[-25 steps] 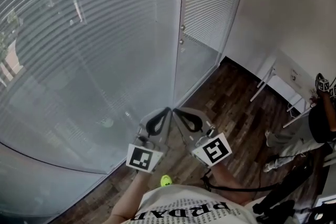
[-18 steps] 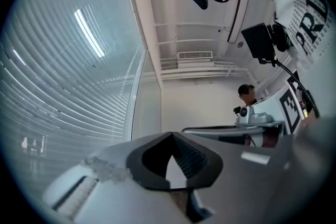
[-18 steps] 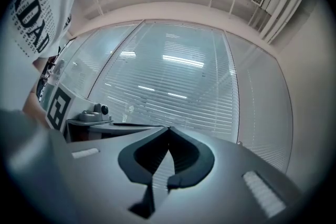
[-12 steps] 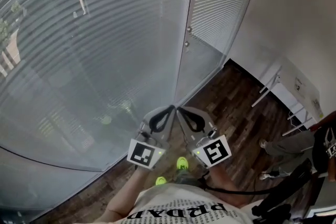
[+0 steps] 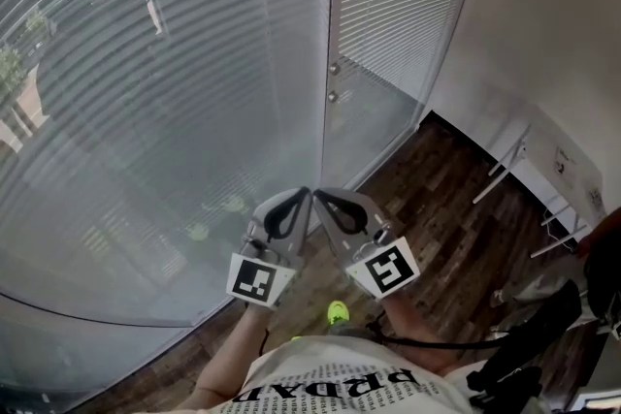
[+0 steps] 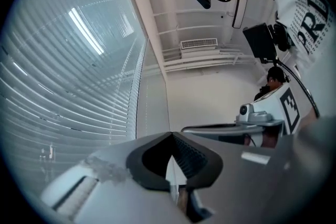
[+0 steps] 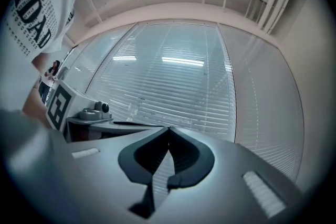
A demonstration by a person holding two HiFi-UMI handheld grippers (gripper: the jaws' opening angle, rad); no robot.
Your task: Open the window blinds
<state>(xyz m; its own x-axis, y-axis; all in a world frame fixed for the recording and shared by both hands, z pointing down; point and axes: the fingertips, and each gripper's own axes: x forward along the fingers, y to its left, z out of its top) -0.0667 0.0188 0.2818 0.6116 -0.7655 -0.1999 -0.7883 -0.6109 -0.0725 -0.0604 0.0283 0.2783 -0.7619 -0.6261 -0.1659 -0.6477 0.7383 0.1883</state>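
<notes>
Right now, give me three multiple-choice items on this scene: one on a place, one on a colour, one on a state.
1. The white thin-legged table stands
A. at the right, by the plain white wall
B. at the left, under the blinds
C. between the two grippers

2. The shoe seen below the grippers is
A. black
B. red
C. neon yellow-green

3. The grey left gripper and the grey right gripper are
A. both wide open
B. both shut on nothing
C. both shut on a cord

Answers:
1 A: the head view shows the table near the right edge, along the wall.
2 C: it shows yellow-green against the dark wooden plank floor.
3 B: each gripper view shows the pads meeting at the tips with nothing between them.
</notes>
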